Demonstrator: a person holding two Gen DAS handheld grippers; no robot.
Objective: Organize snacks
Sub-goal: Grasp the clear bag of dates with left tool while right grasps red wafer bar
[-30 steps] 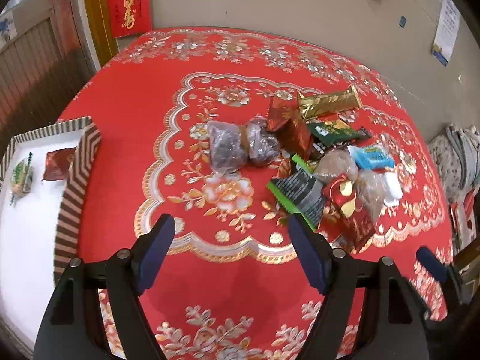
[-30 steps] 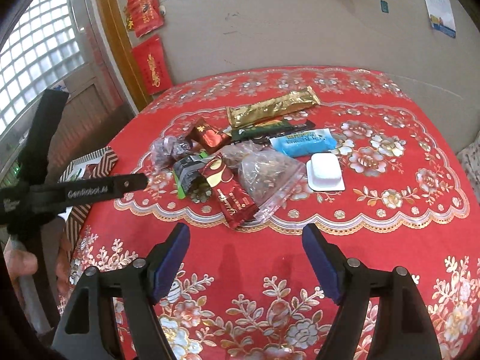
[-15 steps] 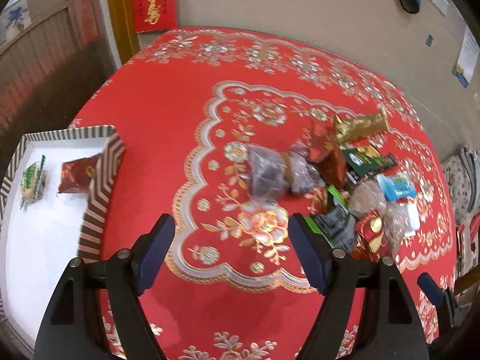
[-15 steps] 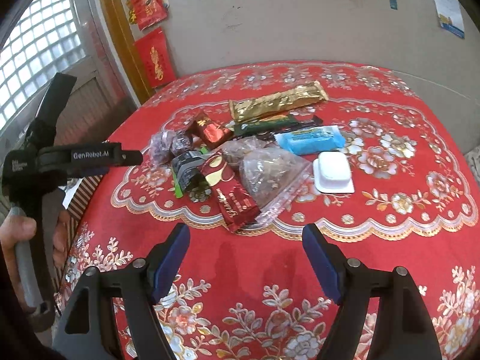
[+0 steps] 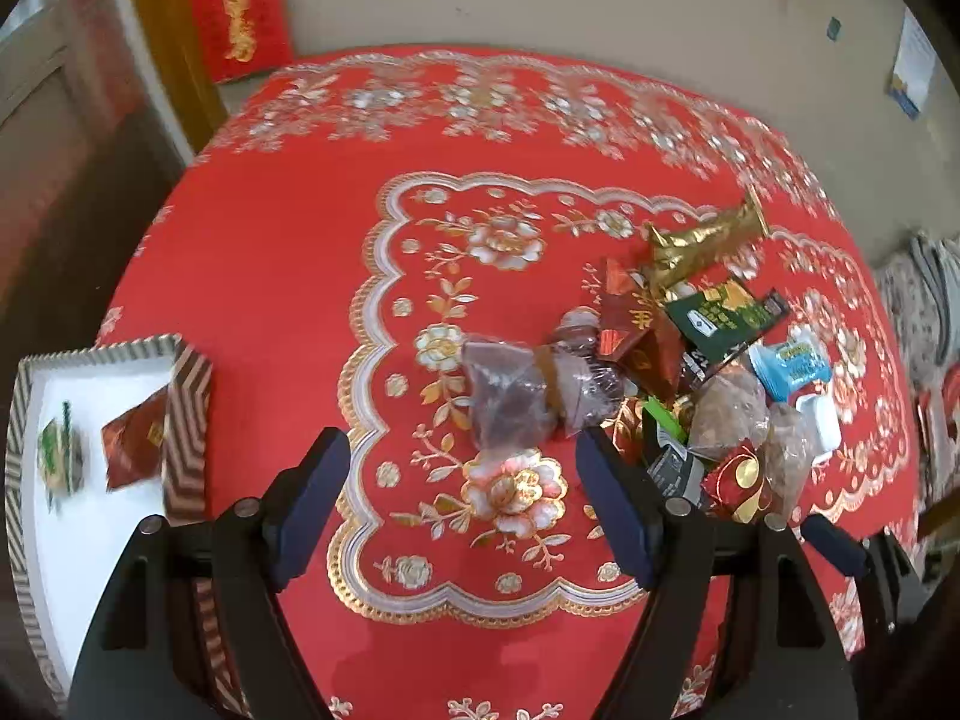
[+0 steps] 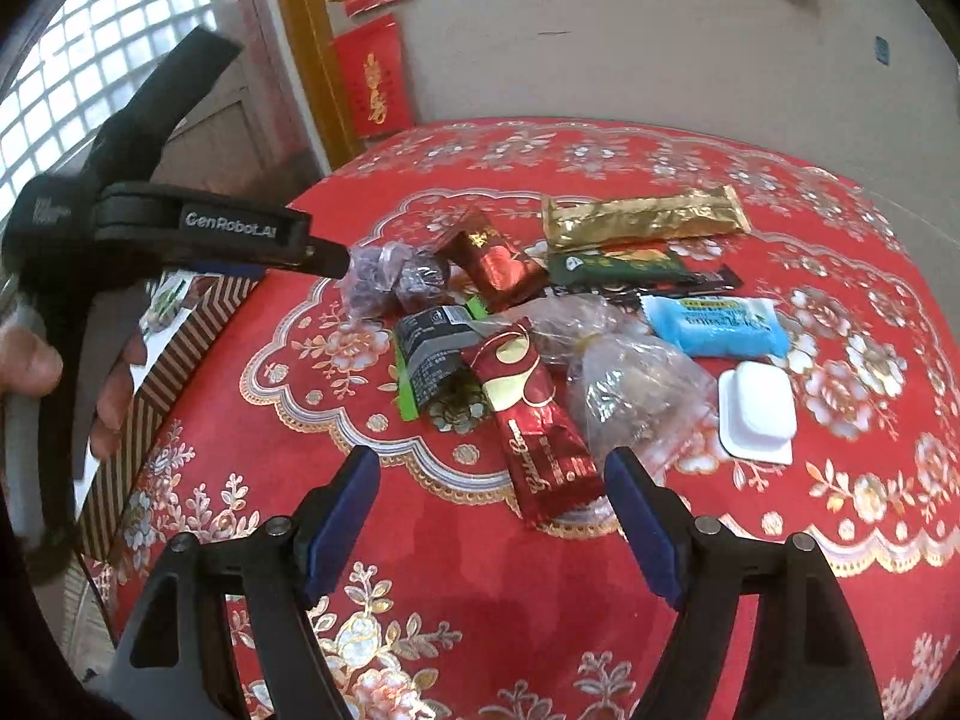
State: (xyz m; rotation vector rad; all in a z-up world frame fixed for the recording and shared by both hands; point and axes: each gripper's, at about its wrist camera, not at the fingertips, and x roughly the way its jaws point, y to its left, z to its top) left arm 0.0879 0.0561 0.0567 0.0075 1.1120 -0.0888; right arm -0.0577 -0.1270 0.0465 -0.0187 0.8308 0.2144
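A heap of snacks lies on the red tablecloth [image 5: 270, 252]: a clear bag of dark sweets [image 5: 510, 402], a gold bar [image 6: 645, 216], a blue packet [image 6: 714, 327], a long red packet [image 6: 534, 420] and a white tub [image 6: 757, 402]. My left gripper [image 5: 459, 474] hangs open just short of the clear bag, nothing between its fingers. My right gripper [image 6: 492, 492] stands open in front of the long red packet, touching nothing. A striped box [image 5: 36, 420] at the left table edge holds a red packet [image 5: 132, 444] and a green-white sweet [image 5: 59, 459].
The left tool's body [image 6: 198, 228] and a hand [image 6: 30, 360] reach in from the left of the right wrist view, above the striped box [image 6: 174, 372]. Beige wall behind the table carries red hangings [image 6: 372, 78]. Bare cloth lies near the front edge.
The left gripper has swung left and closer, so the snack heap slid right and the striped box came more into view. The right gripper moved nearer the heap and rolled slightly. Both stayed open.
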